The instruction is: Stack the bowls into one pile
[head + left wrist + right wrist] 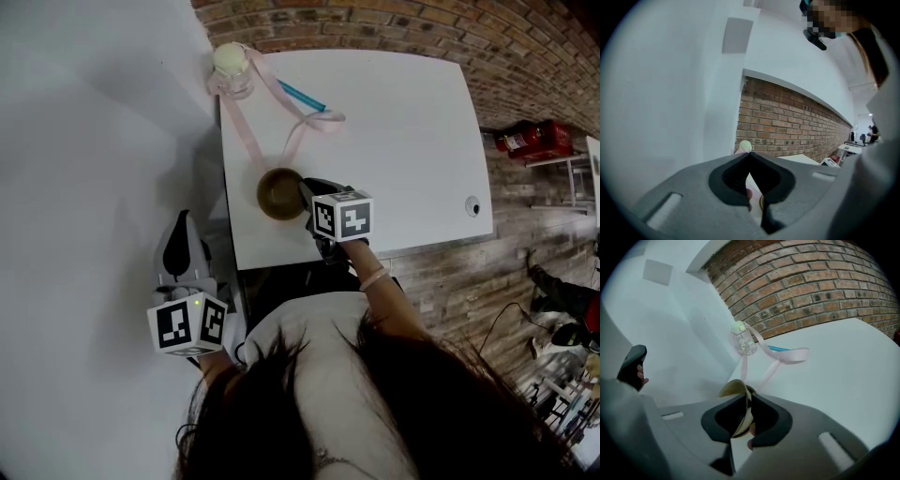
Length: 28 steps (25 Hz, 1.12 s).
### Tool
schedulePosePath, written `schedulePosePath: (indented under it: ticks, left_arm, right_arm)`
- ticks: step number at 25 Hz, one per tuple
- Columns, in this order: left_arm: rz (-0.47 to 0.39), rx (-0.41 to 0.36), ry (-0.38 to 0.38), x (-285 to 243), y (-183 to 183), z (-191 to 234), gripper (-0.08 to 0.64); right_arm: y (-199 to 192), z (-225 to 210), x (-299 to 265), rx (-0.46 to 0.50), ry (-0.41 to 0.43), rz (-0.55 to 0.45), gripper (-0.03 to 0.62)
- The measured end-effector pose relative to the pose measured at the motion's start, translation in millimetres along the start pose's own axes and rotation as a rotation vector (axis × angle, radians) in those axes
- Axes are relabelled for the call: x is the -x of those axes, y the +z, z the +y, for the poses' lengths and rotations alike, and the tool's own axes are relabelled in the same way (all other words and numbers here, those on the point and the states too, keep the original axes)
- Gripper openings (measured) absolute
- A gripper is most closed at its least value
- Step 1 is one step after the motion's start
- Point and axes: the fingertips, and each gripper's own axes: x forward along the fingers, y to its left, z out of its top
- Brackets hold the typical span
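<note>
Brickwork (375, 28) is being shown beyond a white desk (403, 141), and a plain white wall (94, 141) is being seen along its left side. One brown bowl (277, 193) is being held at the near-left part of the desk. Its rim is being clamped between the jaws of the right hand-held gripper (307, 199), and in the right gripper view its thin wall is being shown tilted between the pads. Whether other bowls are nested inside it cannot be told.

Beyond that hand-held gripper and a little to its left, one clear bottle (232, 67) with a pale cap is being shown upright at the far corner of the desk. One pink strap (246, 131) is being trailed from the bottle toward the bowl, with its loop just ahead of the jaws. One teal stick (302, 95) is being seen beside the strap.

The left hand-held gripper (178, 251) is being held off the desk, near the white wall and well apart from the bowl. Its jaws are being pressed together with nothing between them.
</note>
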Motion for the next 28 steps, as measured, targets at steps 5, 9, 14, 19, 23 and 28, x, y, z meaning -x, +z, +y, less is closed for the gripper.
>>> schedulePosePath:
  ticks: [5,9,14,19,23,28]
  left_arm:
    - [0.002,-0.004,-0.012,-3,1,1,0.000]
    - [0.001,-0.009,-0.031,-6,1,3,0.000]
    - [0.000,-0.021,-0.065,-11,3,4,0.000]
    - [-0.013,-0.026,-0.115,-18,7,-1,0.000]
    - [-0.019,-0.039,-0.157,-24,9,-5,0.000]
    - [-0.036,-0.060,-0.199,-26,14,-12,0.000]
  right_arm:
    - [-1,-2,-3,0.007,-0.021,0.005,0.040]
    - [-2,-1,-4,0.003,-0.030,0.003,0.054]
    - [1,-2,-1,0.004,-0.056,-0.012,0.061]
    - [8,-4,8,0.003,-0.087,-0.050,0.061]
    - [17,-1,16,0.019,-0.112,-0.092,0.061]
    - [36,5,35,0.068,-0.146,-0.170,0.057]
